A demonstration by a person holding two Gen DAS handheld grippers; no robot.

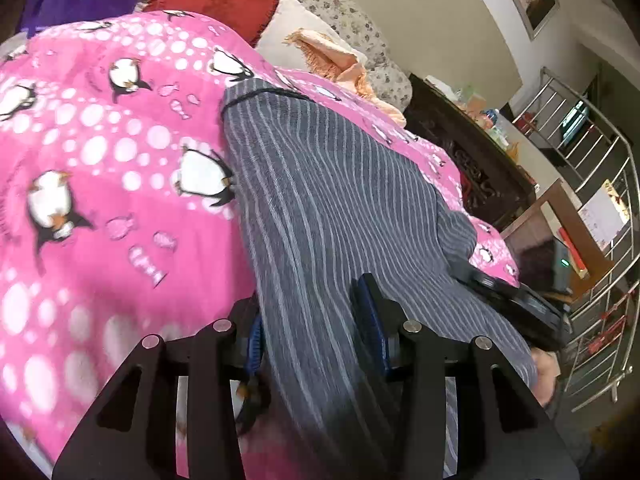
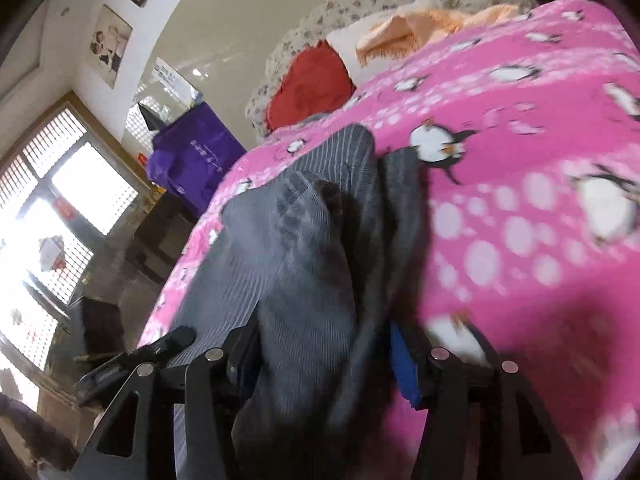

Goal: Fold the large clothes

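A grey garment with thin pale stripes (image 1: 320, 200) lies stretched along a pink penguin blanket (image 1: 100, 160) on a bed. My left gripper (image 1: 316, 332) has blue-padded fingers on either side of the garment's near end, with cloth filling the gap between them. In the right wrist view the same garment (image 2: 304, 248) is bunched and folded, and my right gripper (image 2: 324, 364) straddles its near end, with cloth between the fingers. The right gripper's body shows in the left wrist view at the right (image 1: 516, 304).
A red cushion (image 1: 216, 4), a white pillow, an orange fringed cloth (image 1: 336, 60) and a floral headboard are at the bed's far end. A purple bag (image 2: 192, 156) stands beside the bed. Dark furniture (image 1: 468, 160) and a metal rack (image 1: 600, 208) stand alongside the bed.
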